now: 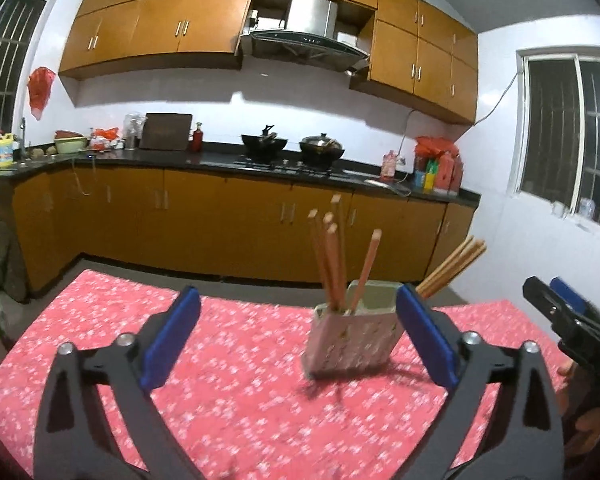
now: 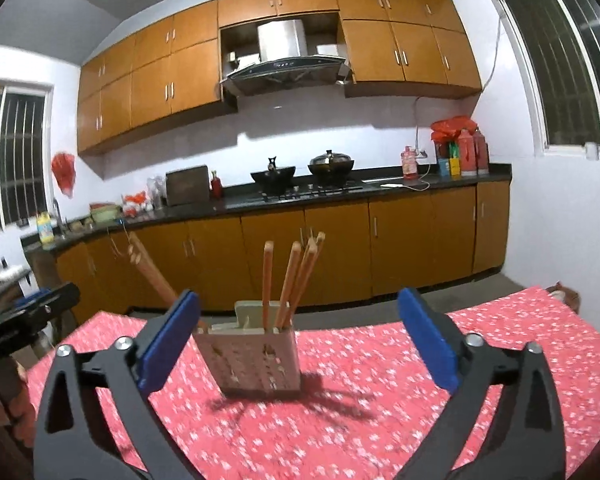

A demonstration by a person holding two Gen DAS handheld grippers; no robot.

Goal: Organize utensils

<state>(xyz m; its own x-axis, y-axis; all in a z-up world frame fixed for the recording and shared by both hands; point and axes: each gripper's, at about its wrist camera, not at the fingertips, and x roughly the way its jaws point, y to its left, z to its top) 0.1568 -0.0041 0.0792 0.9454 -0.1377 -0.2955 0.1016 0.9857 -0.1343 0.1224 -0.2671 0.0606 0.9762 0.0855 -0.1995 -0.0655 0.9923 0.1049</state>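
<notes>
With chopsticks standing in the holder, both grippers' fingers gape wide, empty.
Advice: withdraw clear of leaning sticks to avoid tipping it.

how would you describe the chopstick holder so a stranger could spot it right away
Look at the table under the red flowered cloth in front of the kitchen counter. Near its middle stands the holder, a pale upright box with small holes in its front. Nothing else stands on the cloth, and wooden chopsticks stick up out of its top.
</notes>
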